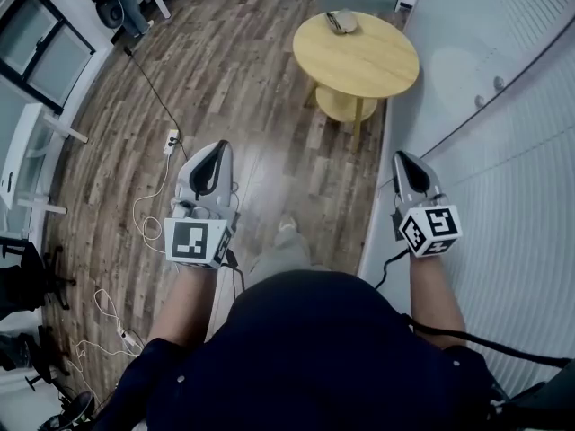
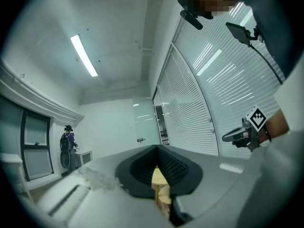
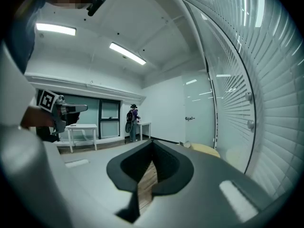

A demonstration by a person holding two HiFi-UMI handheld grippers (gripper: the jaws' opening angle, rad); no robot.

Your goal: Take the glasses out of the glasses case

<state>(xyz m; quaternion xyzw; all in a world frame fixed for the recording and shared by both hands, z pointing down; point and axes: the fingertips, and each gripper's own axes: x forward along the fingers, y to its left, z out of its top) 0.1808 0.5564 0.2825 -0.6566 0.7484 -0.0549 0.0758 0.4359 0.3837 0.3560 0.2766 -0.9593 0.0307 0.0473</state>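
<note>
I see the glasses case lying at the far edge of the round counter, well ahead of me; both grippers are pressed together and empty; my right gripper is nearer to it than my left gripper.

Glasses case contents are too small to tell.

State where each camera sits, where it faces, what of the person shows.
Head view: on the head, facing down at the round table and glasses case; torso, forearms show.
Left gripper view: on left gripper, along shut jaws; right gripper shows.
Right gripper view: on right gripper, along shut jaws; left gripper shows.
Shared: the round table.
</note>
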